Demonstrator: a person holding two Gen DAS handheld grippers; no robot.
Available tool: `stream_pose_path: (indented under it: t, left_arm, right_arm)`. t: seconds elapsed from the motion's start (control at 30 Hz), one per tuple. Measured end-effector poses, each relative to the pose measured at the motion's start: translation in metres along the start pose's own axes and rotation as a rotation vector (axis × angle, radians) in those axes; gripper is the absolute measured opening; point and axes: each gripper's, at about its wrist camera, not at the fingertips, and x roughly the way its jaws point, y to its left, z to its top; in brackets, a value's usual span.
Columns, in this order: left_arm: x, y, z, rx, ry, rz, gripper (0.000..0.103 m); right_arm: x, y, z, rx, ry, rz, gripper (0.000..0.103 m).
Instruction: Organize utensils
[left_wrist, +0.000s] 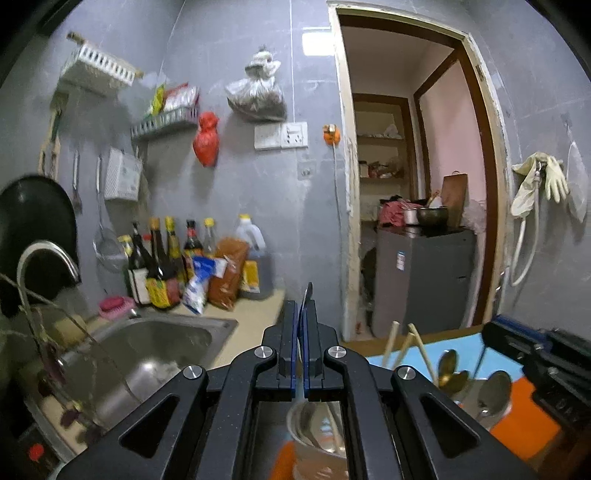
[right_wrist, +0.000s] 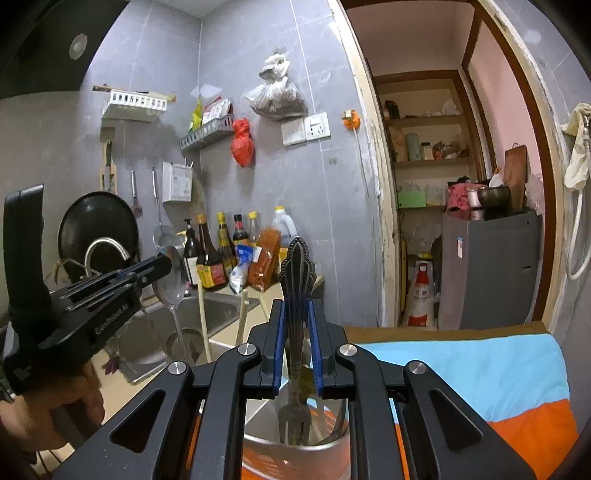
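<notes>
At the far left the sink (left_wrist: 155, 343) is set in the counter (left_wrist: 255, 314), with bottles (left_wrist: 162, 266) standing behind it by the wall. The left claw (left_wrist: 300, 321) is pressed together on a spoon (right_wrist: 170, 275); in the right view the bowl of the spoon points up and its thin handle hangs down over the sink. To the right, chopsticks (right_wrist: 202, 321) stand up from a steel cup (right_wrist: 295, 443). The right claw (right_wrist: 297, 332) pinches a fork (right_wrist: 296, 280) by its ornate handle, and the tines point down inside the cup. More spoons (left_wrist: 495, 391) lean in the cup. Under the cup lies a blue and orange cloth (right_wrist: 480, 373).
</notes>
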Motion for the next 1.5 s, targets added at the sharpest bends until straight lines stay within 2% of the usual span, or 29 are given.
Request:
stream_pose_path:
  t: [0.13, 0.33, 0.63, 0.7, 0.77, 0.83, 0.9, 0.97, 1.2, 1.27, 1.43, 1.5]
  left_arm:
    - [0.002, 0.006, -0.001, -0.075, 0.059, -0.068, 0.001]
    - [0.004, 0.005, 0.001, -0.120, 0.131, -0.113, 0.003]
    - [0.009, 0.009, 0.000, -0.175, 0.202, -0.141, 0.005]
    - [0.011, 0.009, -0.001, -0.182, 0.218, -0.145, 0.005]
    - [0.012, 0.010, 0.000, -0.192, 0.231, -0.144, 0.006]
    - [0.011, 0.010, -0.001, -0.201, 0.232, -0.149, 0.007]
    - [0.011, 0.011, 0.000, -0.213, 0.230, -0.160, 0.011]
    - [0.009, 0.013, 0.000, -0.224, 0.226, -0.170, 0.021]
    - [0.009, 0.016, 0.002, -0.252, 0.254, -0.202, 0.023]
    - [0.008, 0.015, 0.003, -0.257, 0.249, -0.207, 0.035]
    - [0.004, 0.016, 0.006, -0.267, 0.235, -0.232, 0.040]
    - [0.002, 0.016, 0.008, -0.268, 0.229, -0.237, 0.047]
  right_arm:
    - [0.001, -0.002, -0.003, 0.005, 0.018, -0.005, 0.012]
    - [0.002, -0.002, -0.004, 0.007, 0.041, -0.010, 0.012]
    - [0.002, -0.005, -0.003, 0.016, 0.060, -0.018, 0.013]
    - [0.001, -0.006, -0.003, 0.015, 0.060, -0.021, 0.014]
    - [0.001, -0.006, -0.002, 0.019, 0.058, -0.018, 0.021]
    - [0.000, -0.006, -0.001, 0.017, 0.058, -0.022, 0.024]
    - [-0.002, -0.007, 0.000, 0.014, 0.060, -0.023, 0.025]
    - [-0.002, -0.007, 0.001, 0.013, 0.062, -0.027, 0.026]
    - [-0.007, -0.011, 0.007, 0.026, 0.072, -0.049, 0.031]
    - [-0.010, -0.010, 0.009, 0.021, 0.065, -0.053, 0.034]
    - [-0.014, -0.010, 0.013, 0.021, 0.059, -0.059, 0.045]
    - [-0.016, -0.011, 0.015, 0.025, 0.057, -0.066, 0.049]
